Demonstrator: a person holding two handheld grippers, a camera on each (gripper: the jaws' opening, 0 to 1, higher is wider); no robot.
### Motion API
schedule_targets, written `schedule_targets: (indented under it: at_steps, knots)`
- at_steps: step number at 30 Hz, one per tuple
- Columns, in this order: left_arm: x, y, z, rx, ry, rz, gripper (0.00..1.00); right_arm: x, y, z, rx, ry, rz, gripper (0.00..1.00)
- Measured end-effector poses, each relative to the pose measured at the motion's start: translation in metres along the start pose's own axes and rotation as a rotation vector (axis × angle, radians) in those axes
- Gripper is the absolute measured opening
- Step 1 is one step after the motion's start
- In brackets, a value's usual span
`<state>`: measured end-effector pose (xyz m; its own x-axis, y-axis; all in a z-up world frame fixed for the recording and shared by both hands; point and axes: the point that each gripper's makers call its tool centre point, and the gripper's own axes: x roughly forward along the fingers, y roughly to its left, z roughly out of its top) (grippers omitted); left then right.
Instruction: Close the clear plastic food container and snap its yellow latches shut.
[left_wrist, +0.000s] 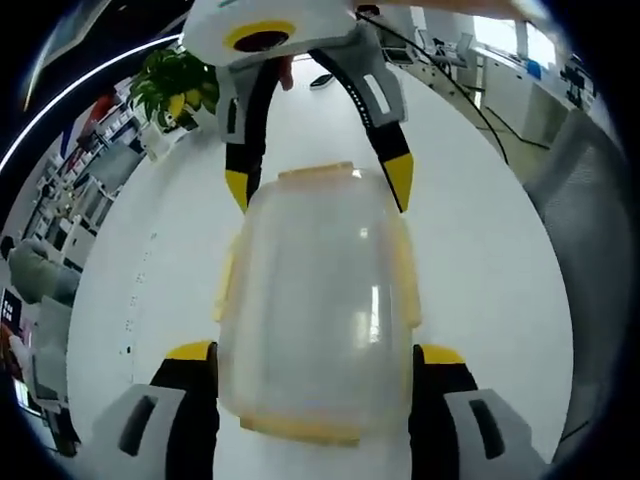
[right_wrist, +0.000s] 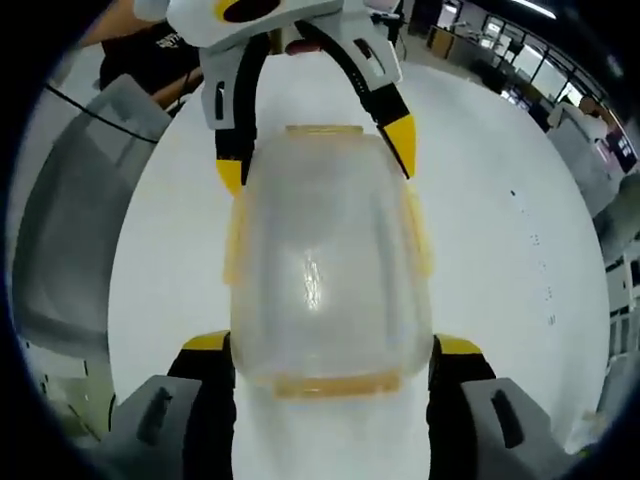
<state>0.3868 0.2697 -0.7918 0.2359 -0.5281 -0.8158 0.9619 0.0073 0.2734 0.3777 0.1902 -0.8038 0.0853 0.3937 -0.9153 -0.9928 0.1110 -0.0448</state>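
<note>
Container (left_wrist: 318, 305), clear plastic with yellow latches (left_wrist: 405, 275) along its edges, lies on a white table (left_wrist: 500, 250) between the two grippers, which face each other across it.

Left gripper view: the left gripper (left_wrist: 312, 360) rises from the bottom edge with its yellow-tipped jaws spread wide, one on each side of the container's near end; whether the tips touch its walls cannot be told. The container's long axis runs straight away from the camera, along the jaws. At its far end the right gripper (left_wrist: 318, 185) comes down from the top, jaws also apart and straddling the far yellow edge. The lid sits over the body. The side latches lie close along the walls; whether they are snapped cannot be told. Beyond the table stand a green potted plant (left_wrist: 175, 90) at upper left and office desks (left_wrist: 500, 70) at upper right.

Right gripper view: the right gripper (right_wrist: 330, 355) holds the same pose from the opposite end, jaws parted to either side of the container (right_wrist: 325, 270). The long axis again runs away from the camera toward the left gripper (right_wrist: 315, 160), whose open jaws flank the far end. A grey chair (right_wrist: 80, 220) stands at left beside the table (right_wrist: 500, 230); a person's dark sleeve (right_wrist: 150, 55) shows at top left.
</note>
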Motion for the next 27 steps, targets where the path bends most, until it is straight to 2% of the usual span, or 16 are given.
schedule_targets:
  at_steps: [9, 13, 20, 27]
  knots:
    - [-0.011, -0.003, -0.016, -0.004, 0.010, 0.006, 0.76, 0.006, 0.006, 0.014, -0.006, -0.013, 0.009, 0.76]
    - [-0.020, -0.005, -0.031, -0.031, 0.020, 0.020, 0.75, 0.013, 0.009, 0.032, -0.005, -0.056, 0.013, 0.76]
    - [-0.035, -0.008, -0.056, -0.084, 0.039, 0.046, 0.75, 0.026, 0.016, 0.060, -0.030, -0.068, 0.037, 0.77]
    - [-0.049, -0.014, -0.077, -0.097, 0.052, 0.061, 0.76, 0.038, 0.023, 0.085, -0.029, -0.096, 0.070, 0.79]
